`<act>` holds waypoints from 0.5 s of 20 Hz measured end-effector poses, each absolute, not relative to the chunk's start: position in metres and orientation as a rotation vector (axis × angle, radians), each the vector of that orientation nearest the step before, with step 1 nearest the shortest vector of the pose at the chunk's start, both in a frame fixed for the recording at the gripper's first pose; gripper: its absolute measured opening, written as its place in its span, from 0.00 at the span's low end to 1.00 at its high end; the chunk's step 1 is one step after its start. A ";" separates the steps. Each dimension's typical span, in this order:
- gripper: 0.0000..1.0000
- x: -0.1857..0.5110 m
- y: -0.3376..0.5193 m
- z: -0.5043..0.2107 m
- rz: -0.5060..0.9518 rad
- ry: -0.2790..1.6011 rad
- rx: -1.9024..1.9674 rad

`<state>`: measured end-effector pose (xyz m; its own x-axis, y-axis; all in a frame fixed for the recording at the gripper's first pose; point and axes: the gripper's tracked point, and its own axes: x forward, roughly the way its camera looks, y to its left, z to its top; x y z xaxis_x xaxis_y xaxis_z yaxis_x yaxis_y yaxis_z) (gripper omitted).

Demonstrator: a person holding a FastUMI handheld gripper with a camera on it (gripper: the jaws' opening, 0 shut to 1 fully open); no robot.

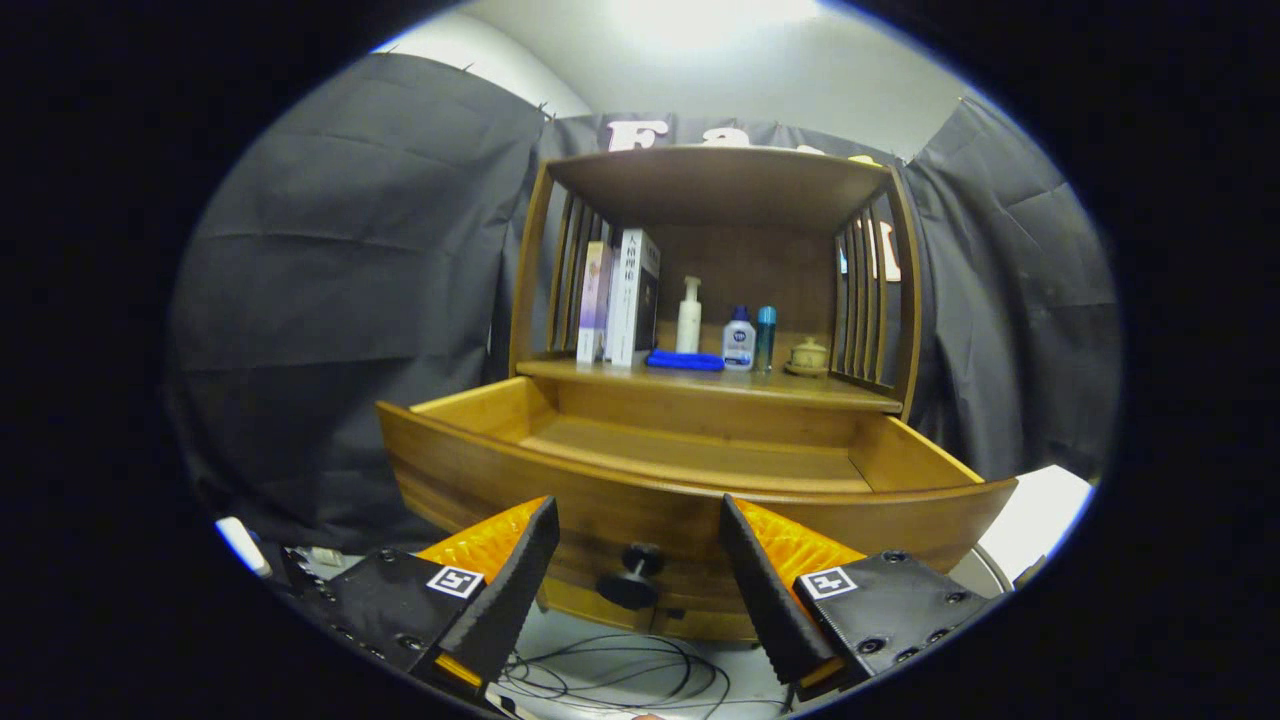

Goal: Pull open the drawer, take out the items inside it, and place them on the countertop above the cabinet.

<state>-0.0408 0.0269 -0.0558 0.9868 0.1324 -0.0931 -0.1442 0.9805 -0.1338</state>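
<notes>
A wooden cabinet's drawer (690,505) stands pulled out toward me, and the part of its inside that I see is bare wood. Its dark round knob (632,578) sits on the drawer front, between my fingers and slightly beyond them. My gripper (638,520) is open, holding nothing, just in front of the drawer front. On the countertop (700,385) above the drawer lie a folded blue cloth (685,360), a white pump bottle (689,316), a small white and blue bottle (738,340), a teal tube (765,338) and a small lidded ceramic cup (808,355).
Boxes or books (620,298) stand upright at the countertop's left end. Slatted side walls (865,300) and a top shelf (720,175) enclose the countertop. Loose cables (620,675) lie on the floor under the drawer. Black cloth hangs on both sides.
</notes>
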 end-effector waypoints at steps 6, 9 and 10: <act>0.99 -0.029 0.032 -0.007 0.175 0.049 -0.118; 0.99 -0.014 0.032 0.012 0.202 0.051 -0.114; 0.99 -0.007 0.031 0.016 0.207 0.058 -0.113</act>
<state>-0.0071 0.0305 0.0157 0.9770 0.2017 -0.0688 -0.2082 0.9724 -0.1058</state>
